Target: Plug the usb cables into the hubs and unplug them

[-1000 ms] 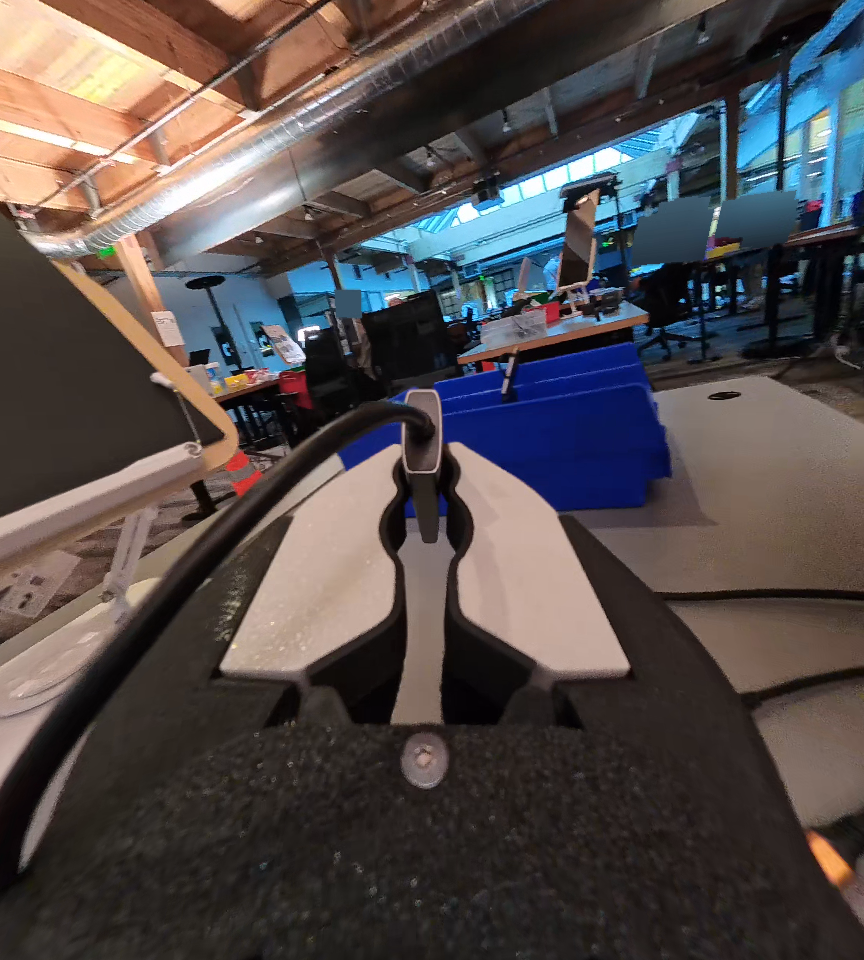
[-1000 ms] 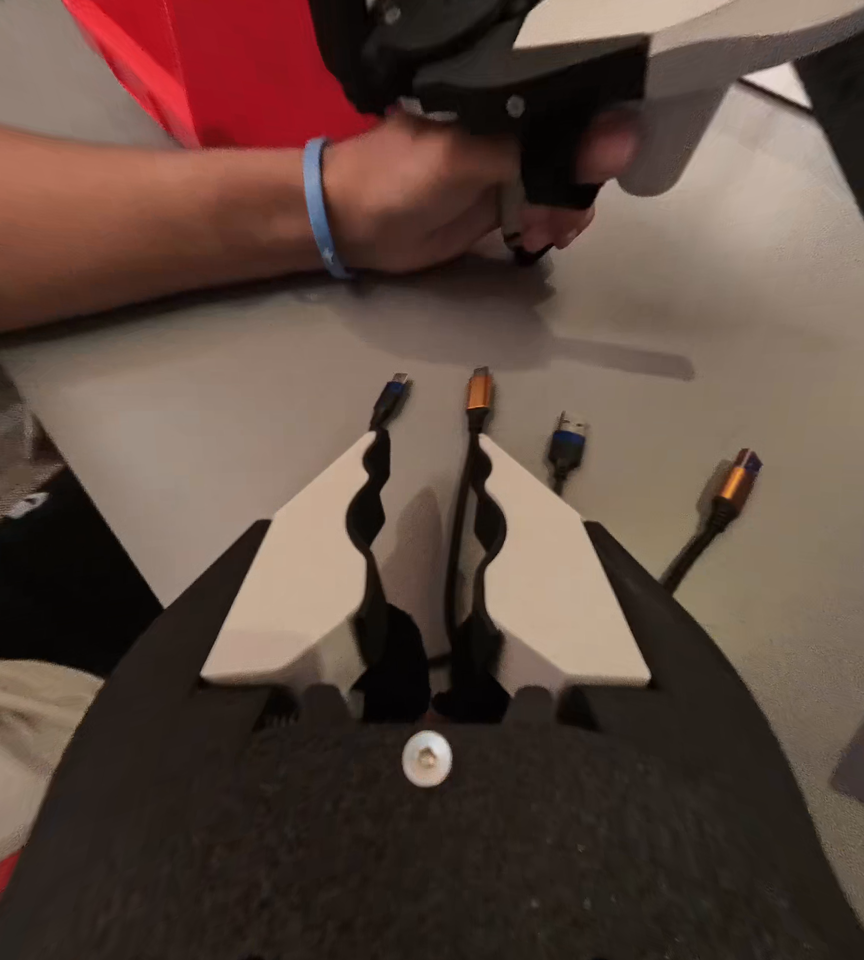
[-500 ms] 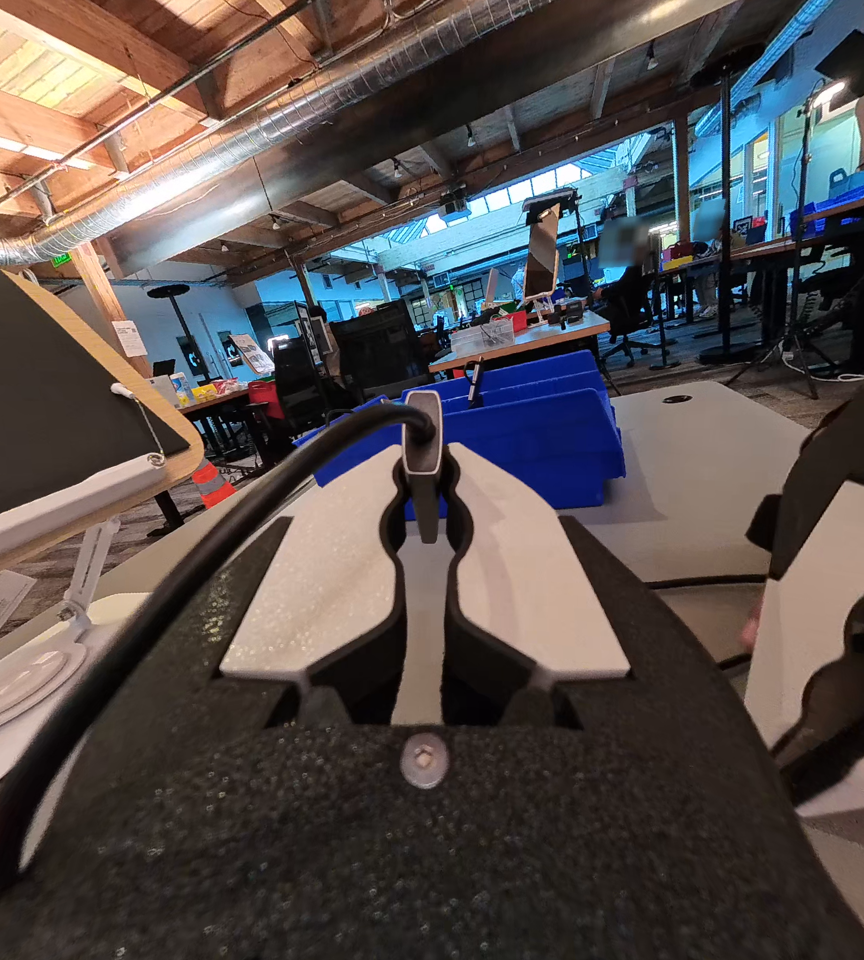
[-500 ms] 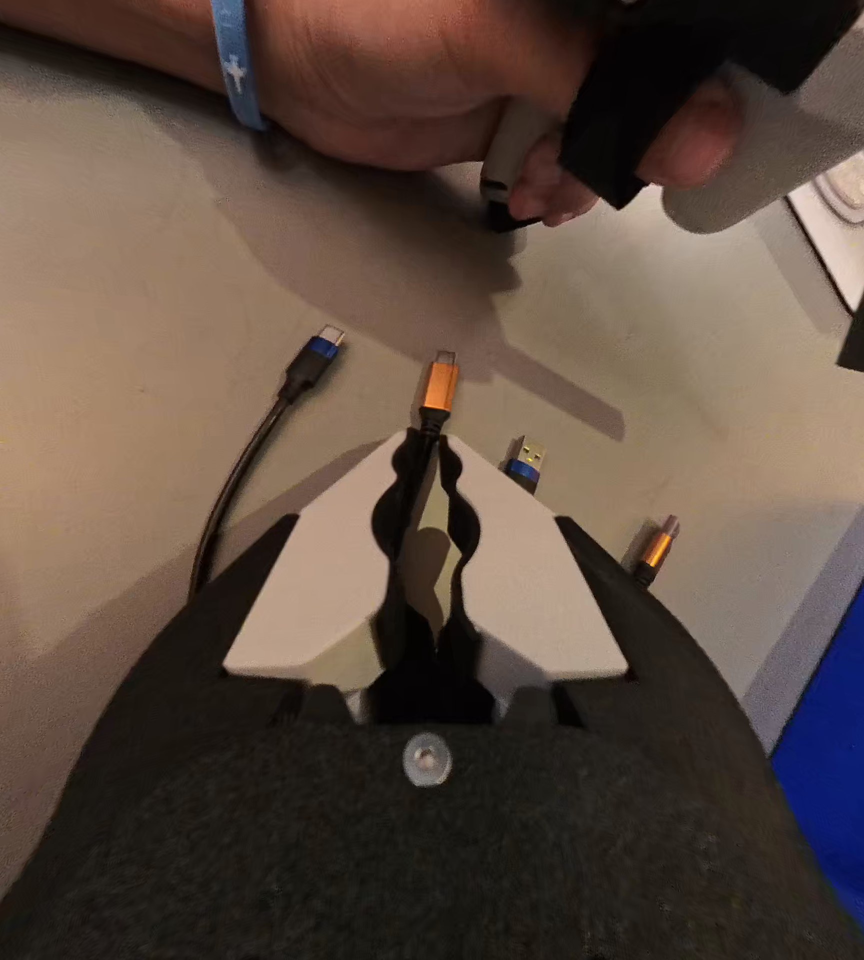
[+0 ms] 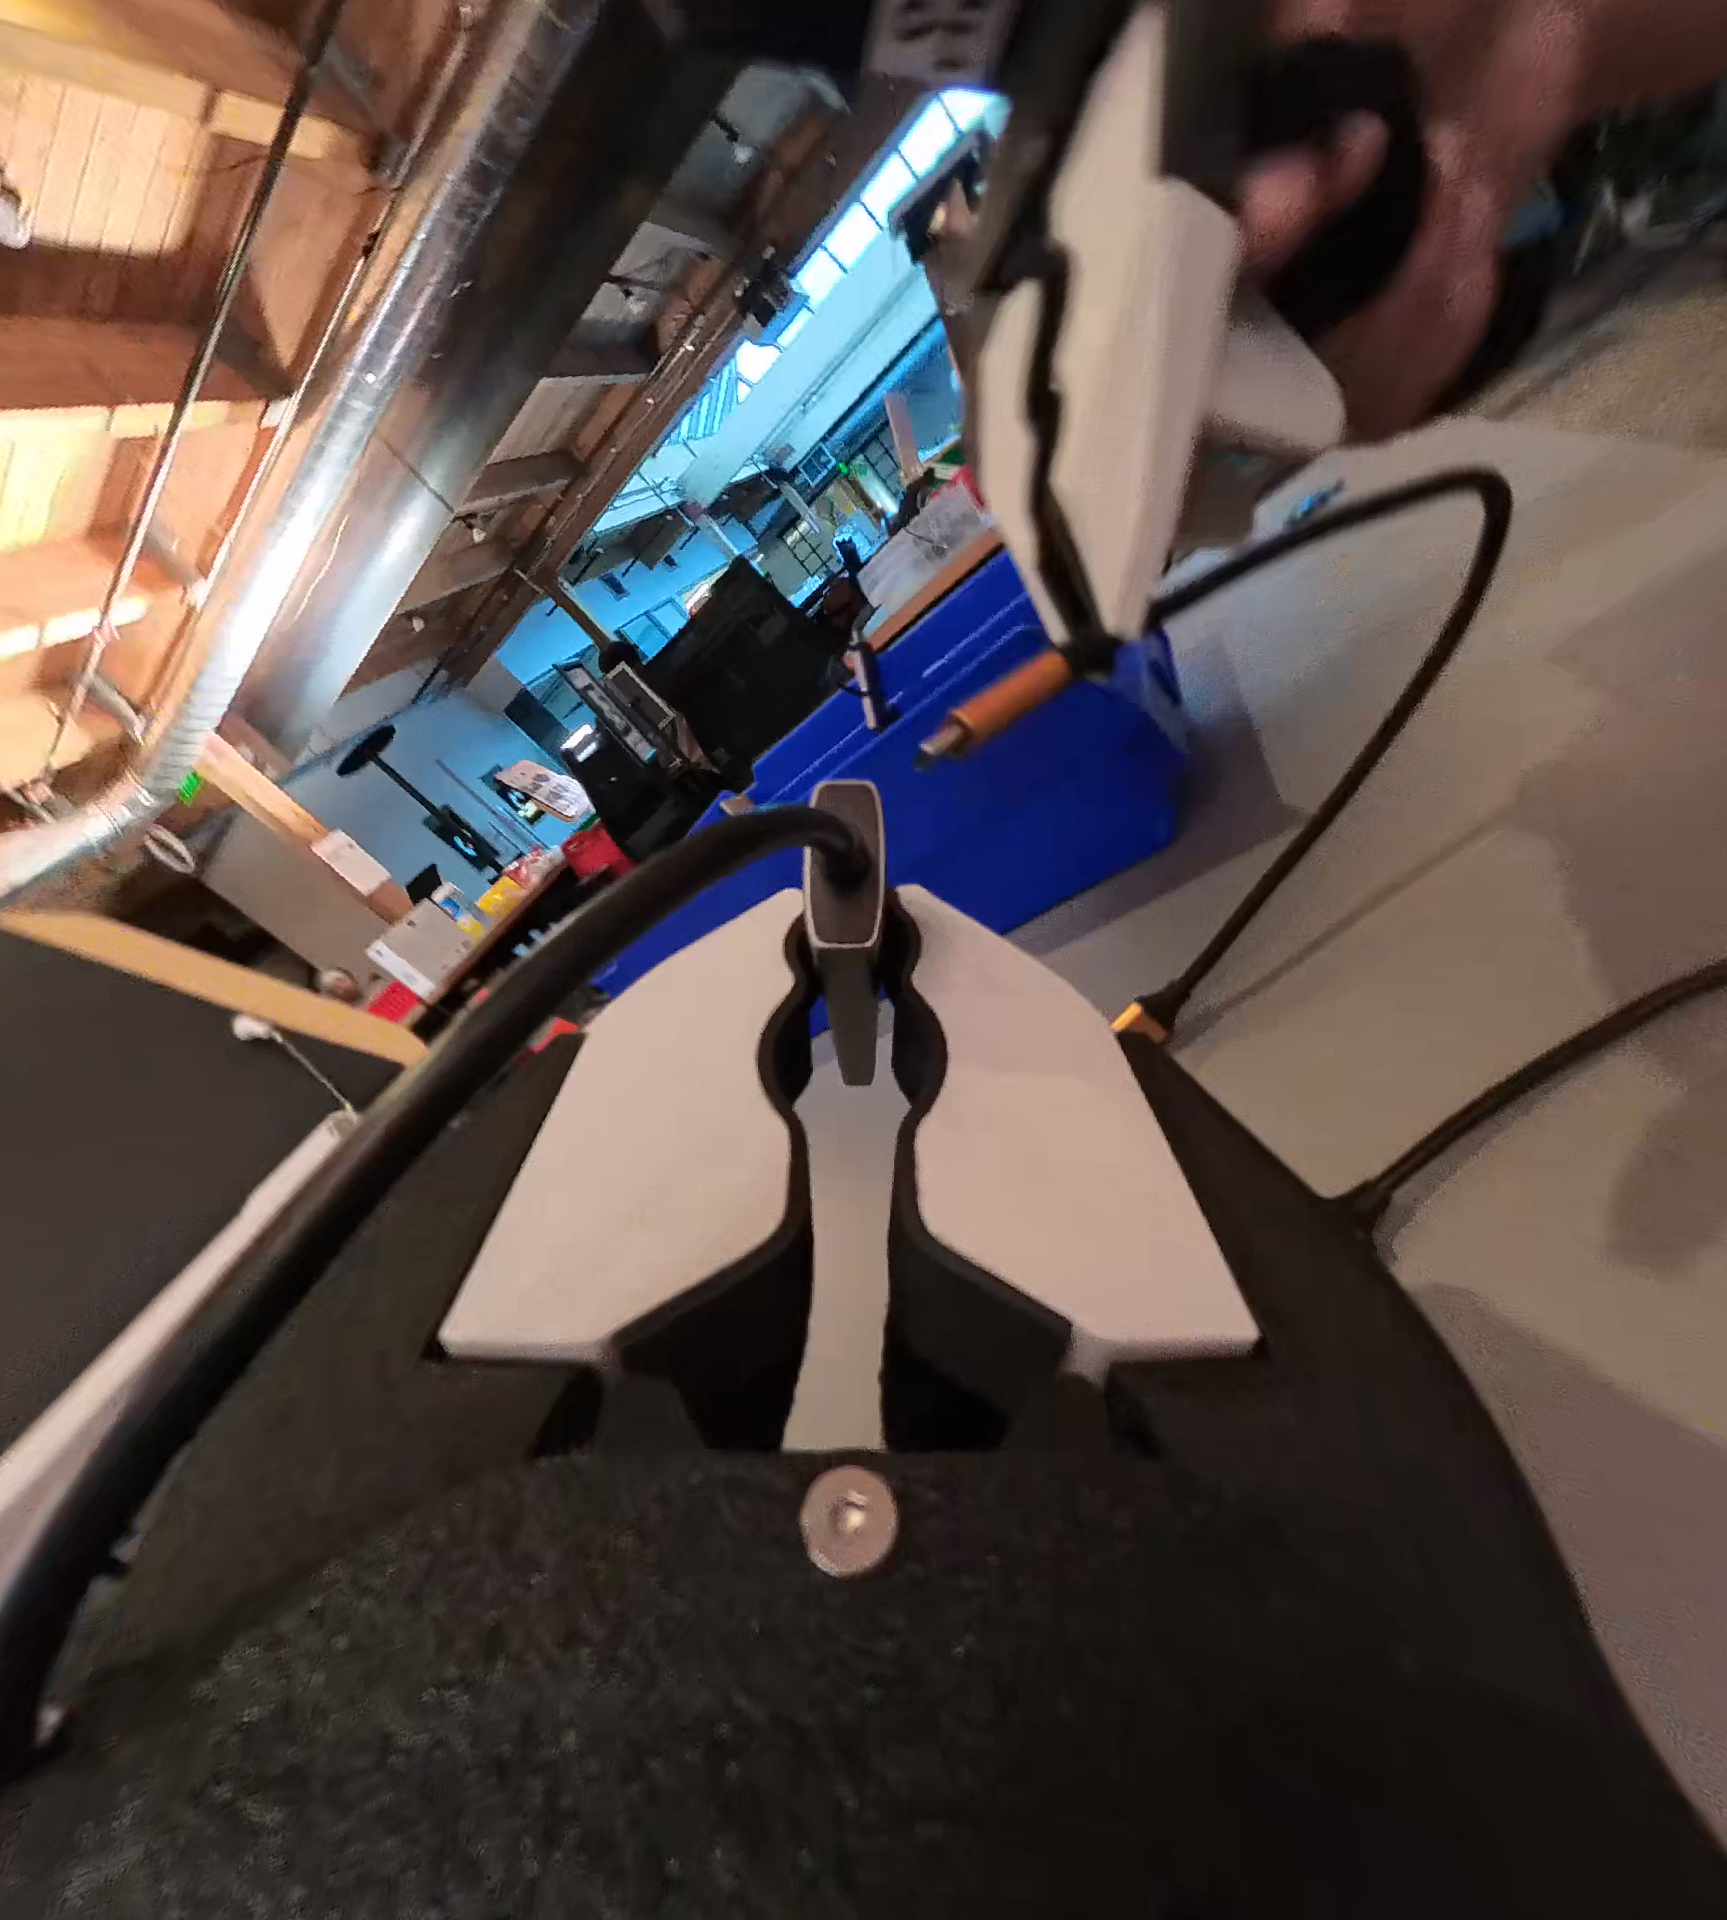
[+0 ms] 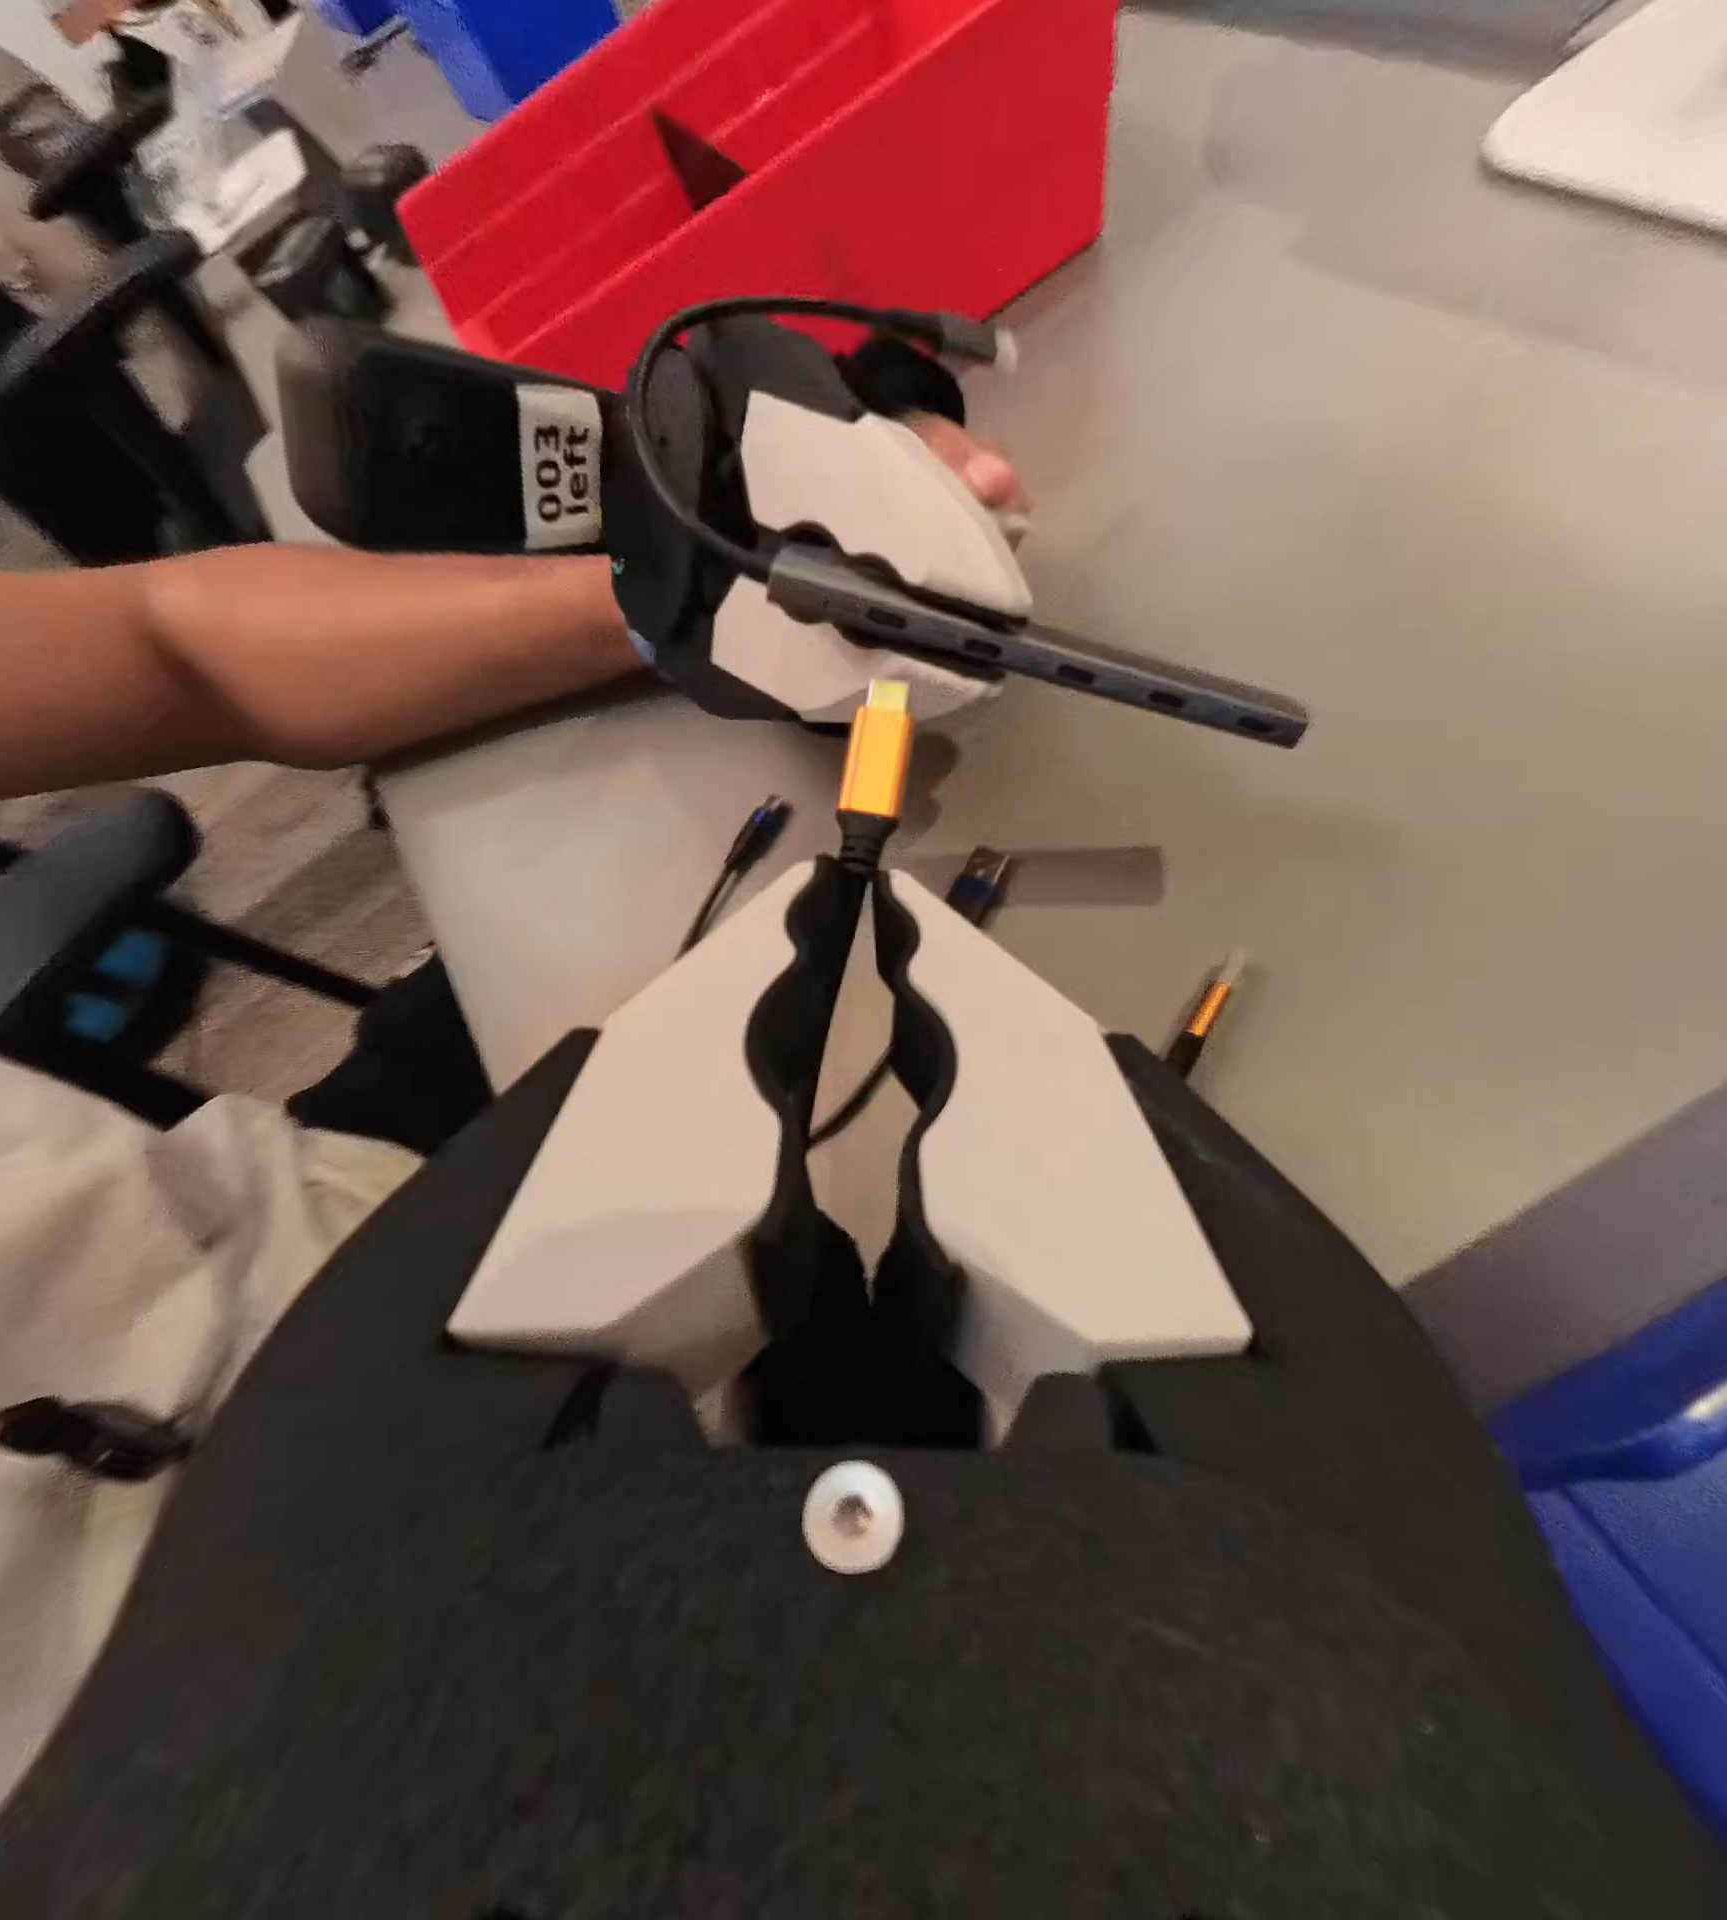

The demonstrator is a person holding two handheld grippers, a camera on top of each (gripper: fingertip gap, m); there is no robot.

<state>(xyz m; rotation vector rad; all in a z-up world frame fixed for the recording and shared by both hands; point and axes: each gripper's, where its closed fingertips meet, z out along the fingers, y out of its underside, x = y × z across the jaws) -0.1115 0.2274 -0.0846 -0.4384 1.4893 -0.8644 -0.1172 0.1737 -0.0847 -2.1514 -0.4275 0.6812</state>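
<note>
Two hand-held grippers are up above the grey tabletop (image 6: 1358, 499), with a red bin (image 6: 786, 177) toward its far edge and a blue bin (image 6: 1690, 1507) off its right edge.

The left hand-held gripper (image 5: 843, 914) is clamped on one end of a slim grey hub (image 6: 1046, 655), so most of the hub sticks out unsupported, port side turned toward the other gripper. The right hand-held gripper (image 6: 854, 873) is pinched shut on a black cable just behind an orange plug (image 6: 877, 753), whose tip is just beside the hub's side but not touching.

Judgement call: since the plug is gripped by the cable and not the shell, it can probably wobble, so a slow, square line-up is best kept. The hub should be held dead level, as its free end would likely lever under any push.

View differences: the hub's row of ports, the spare plugs (image 6: 978, 883) lying near the tabletop's near edge and the hub's looped tail lead are only shown by the right wrist view. From the left wrist view, the hub is seen end-on only, but the orange plug's cable trailing down to the tabletop is shown, and it's fairly blurred.
</note>
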